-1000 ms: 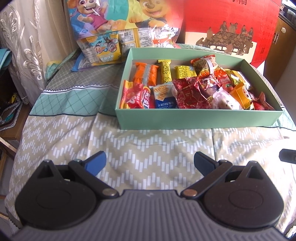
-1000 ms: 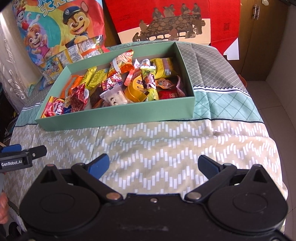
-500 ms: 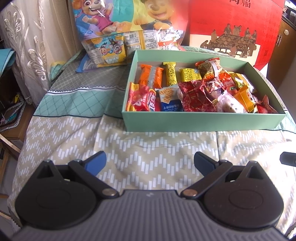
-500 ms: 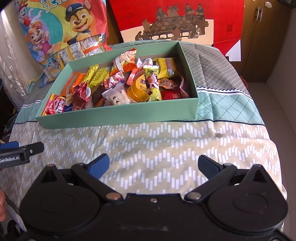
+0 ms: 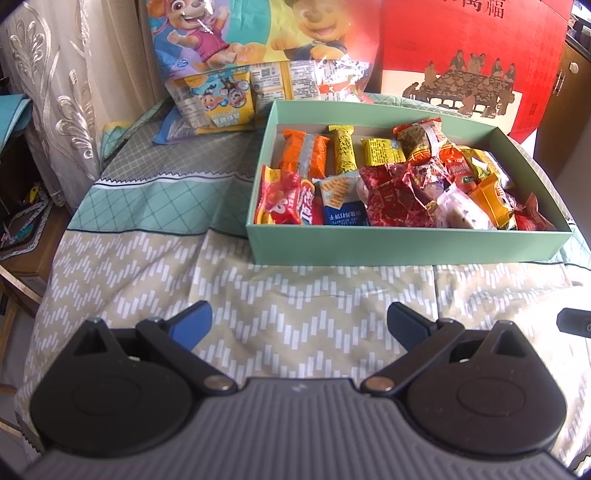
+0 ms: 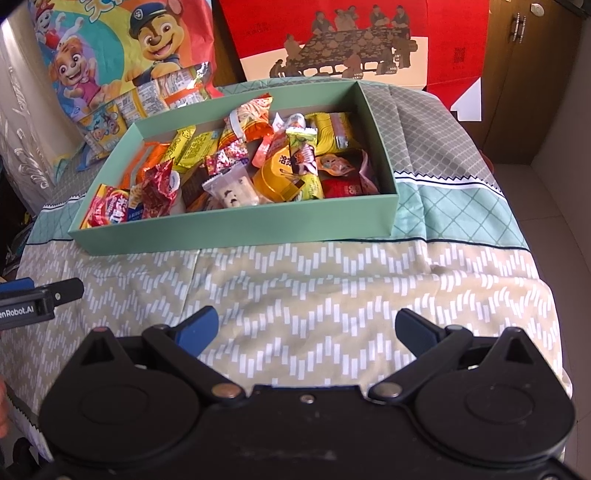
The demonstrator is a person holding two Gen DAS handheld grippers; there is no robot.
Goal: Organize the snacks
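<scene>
both grippers, left gripper (image 5: 298,323) and right gripper (image 6: 306,328), hang spread wide and empty; ahead, the green box (image 5: 402,248) looks overfilled, so a careless grab probably spills wrappers.

One green box (image 5: 402,247); two tools (image 5: 298,321) (image 6: 306,330); two gift bags (image 5: 258,33) (image 5: 472,55).

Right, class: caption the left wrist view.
Open left gripper above patterned cloth, facing a green box of snacks.
</scene>
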